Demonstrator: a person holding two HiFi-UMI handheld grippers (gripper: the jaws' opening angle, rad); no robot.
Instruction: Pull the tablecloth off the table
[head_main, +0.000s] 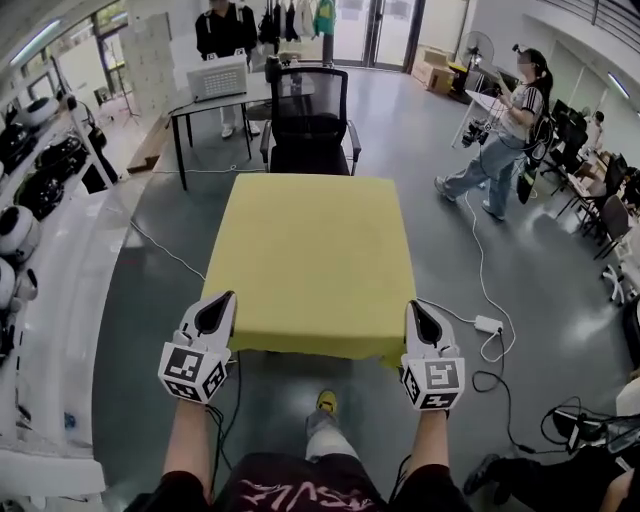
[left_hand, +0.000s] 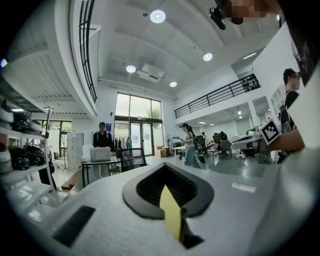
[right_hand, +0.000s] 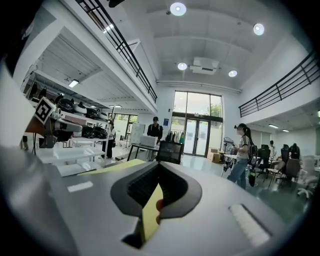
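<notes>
At the near corners of the cloth (head_main: 310, 250), spread over the counter at 12 o'clock, your left gripper (head_main: 222, 303) and right gripper (head_main: 417, 310) each have jaws pinched tight on yellow fabric, so draw both toward 6 o'clock evenly and level.

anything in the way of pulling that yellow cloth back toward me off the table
Nothing visible does. The left gripper and right gripper are shut on the near edge of the tablecloth, its top is bare, and the black chair stands at the far end, away from the pull.
</notes>
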